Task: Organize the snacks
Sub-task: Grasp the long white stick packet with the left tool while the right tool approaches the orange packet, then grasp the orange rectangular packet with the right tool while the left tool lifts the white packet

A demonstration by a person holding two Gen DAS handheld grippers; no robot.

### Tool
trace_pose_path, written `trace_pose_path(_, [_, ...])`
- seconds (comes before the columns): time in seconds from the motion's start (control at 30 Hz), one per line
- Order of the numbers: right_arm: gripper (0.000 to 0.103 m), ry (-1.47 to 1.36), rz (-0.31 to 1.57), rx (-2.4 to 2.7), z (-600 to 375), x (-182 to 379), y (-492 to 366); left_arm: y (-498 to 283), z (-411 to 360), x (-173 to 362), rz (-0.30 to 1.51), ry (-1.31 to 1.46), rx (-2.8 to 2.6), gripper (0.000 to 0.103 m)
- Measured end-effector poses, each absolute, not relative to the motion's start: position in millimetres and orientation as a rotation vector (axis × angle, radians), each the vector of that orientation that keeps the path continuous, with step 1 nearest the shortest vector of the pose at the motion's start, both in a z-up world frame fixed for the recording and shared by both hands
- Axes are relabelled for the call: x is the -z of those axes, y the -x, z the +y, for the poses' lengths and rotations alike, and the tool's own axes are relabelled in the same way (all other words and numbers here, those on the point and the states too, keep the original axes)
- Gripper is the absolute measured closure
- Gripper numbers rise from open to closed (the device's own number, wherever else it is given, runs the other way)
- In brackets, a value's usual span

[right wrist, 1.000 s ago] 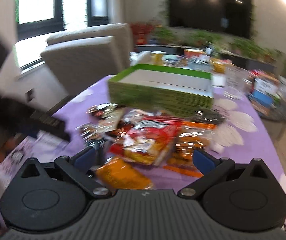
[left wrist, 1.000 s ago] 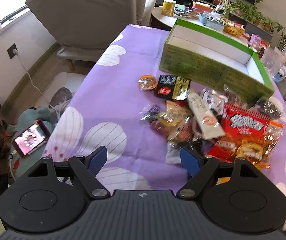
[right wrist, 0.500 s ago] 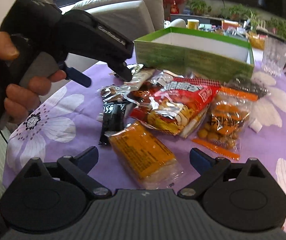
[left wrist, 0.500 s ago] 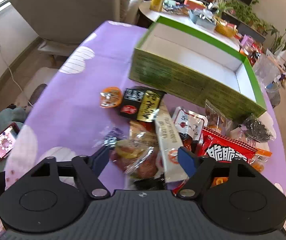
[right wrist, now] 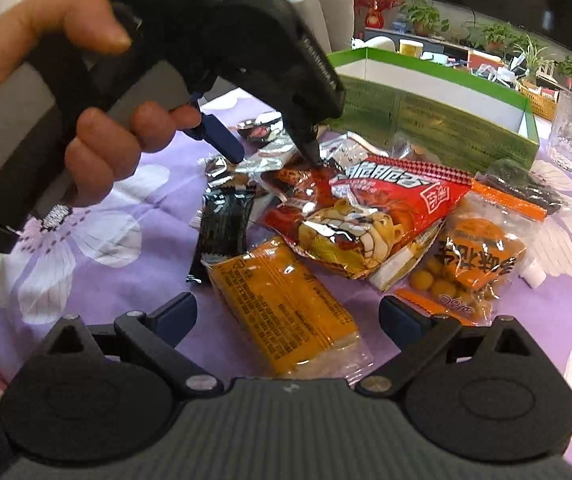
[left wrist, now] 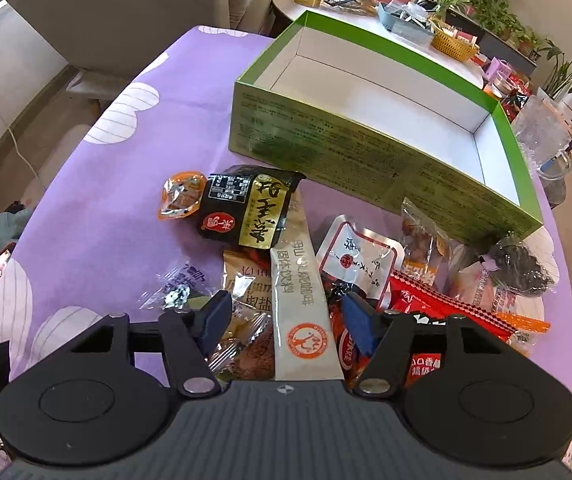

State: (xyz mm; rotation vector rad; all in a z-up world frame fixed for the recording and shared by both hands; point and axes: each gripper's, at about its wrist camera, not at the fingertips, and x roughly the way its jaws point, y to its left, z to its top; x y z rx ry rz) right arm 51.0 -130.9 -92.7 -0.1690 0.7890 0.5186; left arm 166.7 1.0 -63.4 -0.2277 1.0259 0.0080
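Over the heap of snacks on the purple-clothed bench (left wrist: 98,208), the left claw (left wrist: 286,320) points steeply down with its jaws closing around a long beige stick sachet (left wrist: 299,280), which lies between the pads without yet being pressed. The sachet rests atop other packets, its far end tucked under a black-and-gold packet (left wrist: 250,208). The green box (left wrist: 365,148), empty and open, stands just behind the heap. The right claw (right wrist: 287,312) hovers released, jaws wide, straddling an orange-wrapped bar (right wrist: 282,308) but not touching it.

To do this pick well, the left claw should likely close squarely across the sachet's narrow width, not catching the crinkled wrappers beside it, or two items may come up together. Lifting gently and drawing the sachet toward the camera should free it from under the black packet without dragging that along. The right claw would do best to wait clear until the left hand (right wrist: 98,148) leaves the heap, since the two tools sit near each other.
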Motion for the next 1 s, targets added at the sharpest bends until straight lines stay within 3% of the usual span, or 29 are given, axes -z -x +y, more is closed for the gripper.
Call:
trace_pose_path(0.07, [0.025, 0.173, 0.807, -0.511, -131, 96, -52, -167, -3, 65, 1.018, 0.197, 0.002, 0.054])
trace_pose_path(0.1, [0.026, 0.183, 0.804, -0.502, -130, 96, -52, -166, -5, 66, 1.015, 0.179, 0.016, 0.072])
trace_pose_path(0.13, [0.026, 0.195, 0.794, -0.496, -130, 96, -52, -164, -6, 66, 1.005, 0.169, 0.038, 0.075])
trace_pose_path(0.5, [0.025, 0.257, 0.791, -0.352, -178, 91, -35, -138, 11, 56, 0.973, 0.186, 0.104, 0.078])
trace_pose_path(0.8, [0.025, 0.123, 0.771, -0.201, -210, 87, -18, -99, 25, 41, 0.925, 0.186, 0.143, 0.078])
trace_pose_path(1.0, [0.025, 0.278, 0.763, -0.170, -196, 95, -3, -78, 33, 34, 0.896, 0.176, 0.151, 0.078])
